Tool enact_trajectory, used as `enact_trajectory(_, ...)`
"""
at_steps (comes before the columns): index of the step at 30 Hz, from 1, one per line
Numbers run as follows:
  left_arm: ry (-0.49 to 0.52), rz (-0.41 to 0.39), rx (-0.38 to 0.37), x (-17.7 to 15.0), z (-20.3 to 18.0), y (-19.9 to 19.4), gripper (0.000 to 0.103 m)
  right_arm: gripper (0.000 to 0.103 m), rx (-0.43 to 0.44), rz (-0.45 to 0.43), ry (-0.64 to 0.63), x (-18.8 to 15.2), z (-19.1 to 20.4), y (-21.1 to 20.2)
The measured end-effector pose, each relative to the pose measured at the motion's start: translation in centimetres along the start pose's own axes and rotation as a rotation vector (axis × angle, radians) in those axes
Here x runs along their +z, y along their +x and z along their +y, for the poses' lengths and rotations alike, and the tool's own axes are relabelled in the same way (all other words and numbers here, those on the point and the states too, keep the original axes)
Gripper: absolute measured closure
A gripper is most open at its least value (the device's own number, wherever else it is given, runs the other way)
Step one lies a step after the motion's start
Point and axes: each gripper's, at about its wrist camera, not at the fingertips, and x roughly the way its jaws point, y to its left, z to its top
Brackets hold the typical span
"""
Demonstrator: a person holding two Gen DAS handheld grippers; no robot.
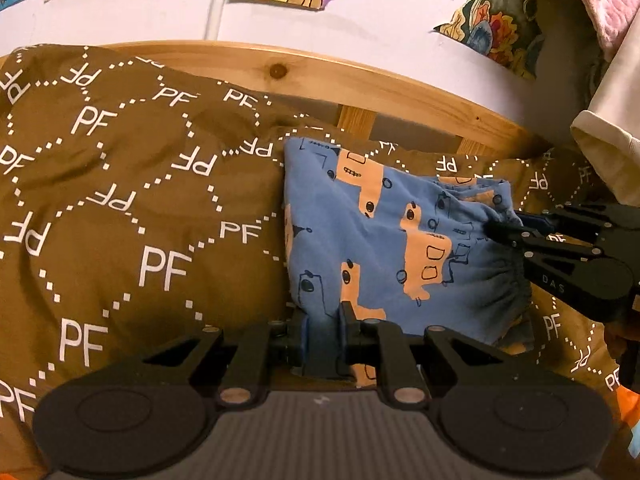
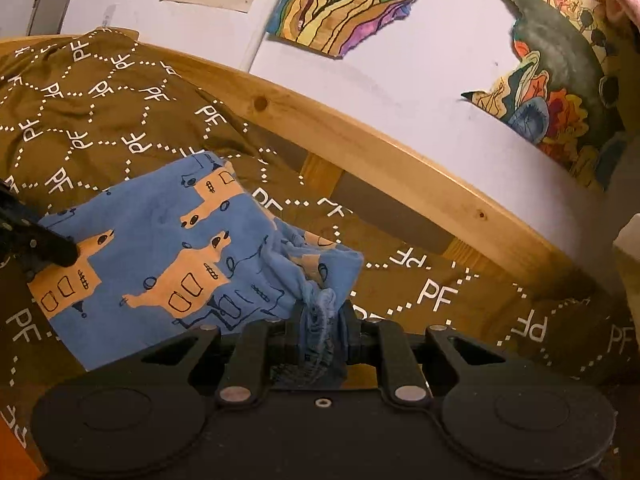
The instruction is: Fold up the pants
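While the blue pants [image 1: 384, 240] lie on the brown bedcover [image 1: 132, 208] near the wooden bed rail [image 1: 360, 84], the left gripper [image 1: 322, 320] pinches one edge and the right gripper [image 2: 320, 320] clamps the gathered waistband.

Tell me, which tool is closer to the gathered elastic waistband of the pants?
Right. The right tool grips the bunched waistband itself. The left tool pinches a smooth edge of the pants farther along, away from the gathers.
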Motion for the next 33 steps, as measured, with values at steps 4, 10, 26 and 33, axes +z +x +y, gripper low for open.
enact_trajectory(4,-0.001,0.008,0.002,0.1,-0.1,0.0,0.087,0.086,0.001,0.009,0.015,-0.3,-0.1,0.4)
enact_trajectory(10,-0.015,0.028,0.010,0.4,-0.1,0.2,0.085,0.082,-0.017,0.027,0.040,-0.6,-0.2,1.1)
enact_trajectory(26,-0.097,0.005,0.082,1.2,1.0,-1.5,0.025,0.019,-0.069,0.023,0.133,-0.9,-0.6,-1.3)
enact_trajectory(33,-0.072,0.000,0.145,0.6,0.7,-1.7,0.002,0.006,-0.073,0.075,0.124,-2.2,0.6,-1.8)
